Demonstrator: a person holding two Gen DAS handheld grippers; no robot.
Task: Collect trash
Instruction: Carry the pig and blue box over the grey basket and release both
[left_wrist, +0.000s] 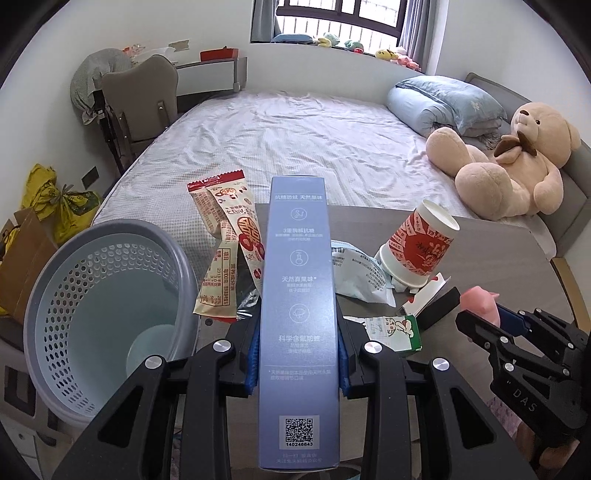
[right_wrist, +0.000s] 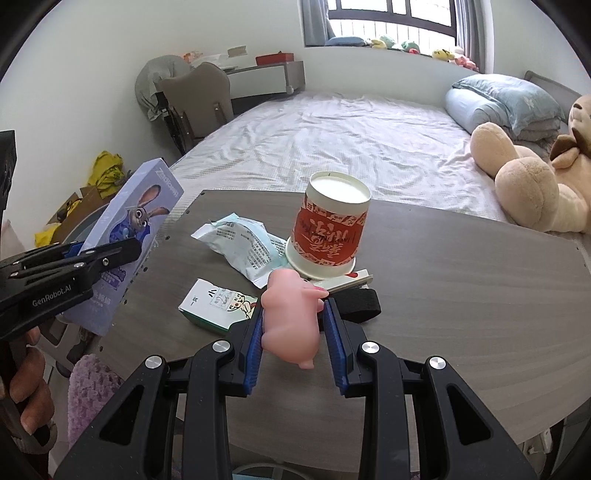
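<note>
Leftmost, beside the desk edge, stands the grey perforated plastic waste basket (left_wrist: 107, 317), mouth open; nothing can be made out inside it.

The left gripper (left_wrist: 297, 354) has its blue-padded fingers (left_wrist: 252, 360) closed narrow on the flanks of a long blue-grey cardboard toothpaste box (left_wrist: 297, 306), which is clear of the grey wood-grain desk (right_wrist: 461, 295) and tilted up and away from the wrist. The right wrist view shows the box's rabbit-cartoon face.

Behind the box, at the desk's left edge: cream-and-red snack wrappers (left_wrist: 229, 240). Further right on the desk: a pale crumpled plastic pouch (right_wrist: 243, 243), a small white-and-green carton (right_wrist: 216, 304), an upside-down red-and-white paper cup (right_wrist: 328, 236), and a black foam block (right_wrist: 360, 304).

The right gripper (right_wrist: 295, 332) holds a pink rubber pig toy (right_wrist: 291, 317) between its pads, also clear of the desk.

Judged step: both hands are loaded and in carry toward the basket; no release has begun.

Next move calls for: the left hand swings the box left over the basket mouth and tips it end-down before opening, since the box is long against the rim. The pig follows from the far side, and must cross without fouling the left hand.
</note>
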